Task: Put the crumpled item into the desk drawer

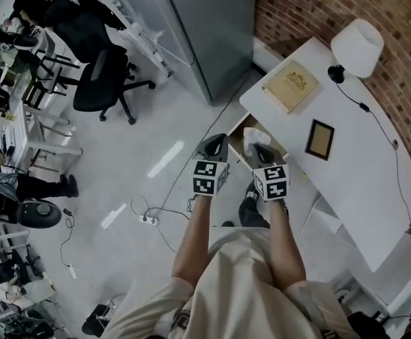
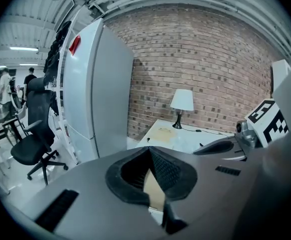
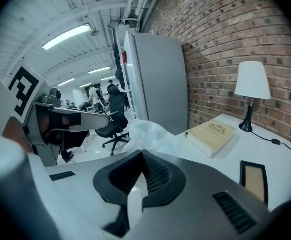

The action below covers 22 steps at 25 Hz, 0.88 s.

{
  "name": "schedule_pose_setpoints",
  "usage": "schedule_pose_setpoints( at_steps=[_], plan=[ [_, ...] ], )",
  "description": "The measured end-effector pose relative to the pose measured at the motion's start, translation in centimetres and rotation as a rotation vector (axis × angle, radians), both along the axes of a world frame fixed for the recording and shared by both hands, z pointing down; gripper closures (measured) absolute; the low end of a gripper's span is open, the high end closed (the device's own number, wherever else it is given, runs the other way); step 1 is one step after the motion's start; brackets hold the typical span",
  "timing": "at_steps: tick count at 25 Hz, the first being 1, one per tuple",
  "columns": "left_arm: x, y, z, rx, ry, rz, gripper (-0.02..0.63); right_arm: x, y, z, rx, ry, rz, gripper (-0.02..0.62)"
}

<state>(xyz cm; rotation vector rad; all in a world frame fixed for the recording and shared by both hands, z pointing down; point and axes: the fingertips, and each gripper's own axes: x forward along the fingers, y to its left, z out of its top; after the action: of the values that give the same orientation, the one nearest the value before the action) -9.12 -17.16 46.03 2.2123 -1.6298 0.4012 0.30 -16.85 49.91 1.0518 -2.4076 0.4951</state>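
The crumpled item (image 1: 256, 135) is a wad of clear-white plastic. It sticks out past the tips of my right gripper (image 1: 260, 148), which is shut on it, and hangs over the open desk drawer (image 1: 236, 141). In the right gripper view the wad (image 3: 153, 133) bulges just beyond the right gripper (image 3: 142, 156). My left gripper (image 1: 215, 143) hovers just left of the drawer, shut and holding nothing. In the left gripper view the left gripper (image 2: 148, 151) frames the drawer's brown inside (image 2: 153, 189) below its tips.
The white desk (image 1: 347, 182) carries a tan book (image 1: 290, 85), a picture frame (image 1: 320, 139) and a lamp (image 1: 357, 46) against the brick wall. A grey cabinet (image 1: 205, 27) stands left of the desk. An office chair (image 1: 103, 76) and floor cables (image 1: 147, 219) lie further left.
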Motion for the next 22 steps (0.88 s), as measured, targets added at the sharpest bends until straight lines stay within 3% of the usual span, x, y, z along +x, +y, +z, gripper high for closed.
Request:
schedule_pose_setpoints(
  at_steps=[5, 14, 18, 22],
  plan=[
    [-0.1, -2.1, 1.1, -0.022, -0.080, 0.008, 0.591, -1.7, -3.2, 1.0, -0.005, 0.000, -0.064, 0.572],
    [-1.7, -1.6, 4.4, -0.091, -0.051, -0.020, 0.591, -4.7, -3.8, 4.2, -0.072, 0.022, -0.134, 0.572],
    [-2.9, -1.7, 6.2, -0.115, -0.042, 0.002, 0.591, -7.1, -2.8, 6.0, -0.056, 0.116, -0.235, 0.572],
    [-3.5, -1.9, 9.0, -0.150, -0.048, 0.069, 0.591, -7.7, -2.4, 7.5, -0.084, 0.156, -0.254, 0.572]
  ],
)
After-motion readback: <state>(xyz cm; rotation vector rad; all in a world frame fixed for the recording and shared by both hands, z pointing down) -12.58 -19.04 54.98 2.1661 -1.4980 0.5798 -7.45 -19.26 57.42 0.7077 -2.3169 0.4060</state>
